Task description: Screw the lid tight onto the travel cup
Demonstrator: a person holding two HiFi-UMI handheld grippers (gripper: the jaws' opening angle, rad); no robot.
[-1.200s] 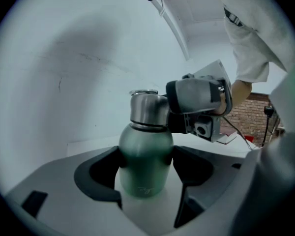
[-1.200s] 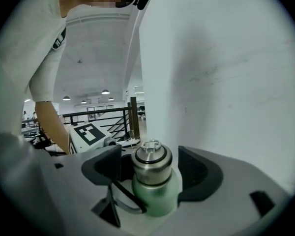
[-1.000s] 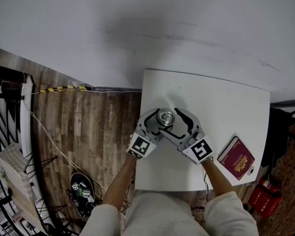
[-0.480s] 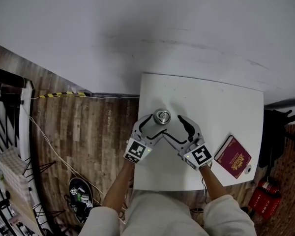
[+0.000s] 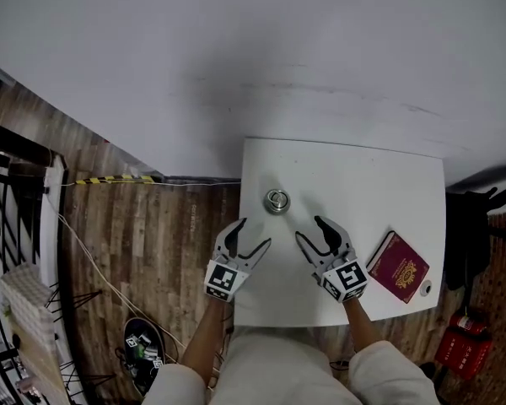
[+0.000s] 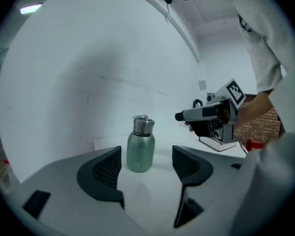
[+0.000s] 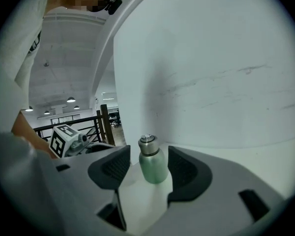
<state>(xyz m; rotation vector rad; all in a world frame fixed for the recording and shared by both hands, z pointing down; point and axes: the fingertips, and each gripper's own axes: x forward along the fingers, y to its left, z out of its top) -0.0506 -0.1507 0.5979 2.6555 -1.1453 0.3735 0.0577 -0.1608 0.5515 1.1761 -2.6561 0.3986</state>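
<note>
White wall (image 5: 236, 57) backs the white counter (image 5: 379, 184); wooden floor (image 5: 143, 218) lies left of the counter. At the counter's near side, the left hand-held gripper (image 5: 253, 232) gapes empty. The right hand-held gripper (image 5: 309, 228), half open, has just been closing on nothing. A red booklet (image 5: 399, 267) lies at the counter's right. The travel cup (image 5: 277, 201) stands far-left, lid (image 6: 143, 124) on.

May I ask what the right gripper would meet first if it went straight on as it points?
The right gripper would probably meet the travel cup, which stands ahead in line with its open jaws; these have just been closing, with nothing gripped.
</note>
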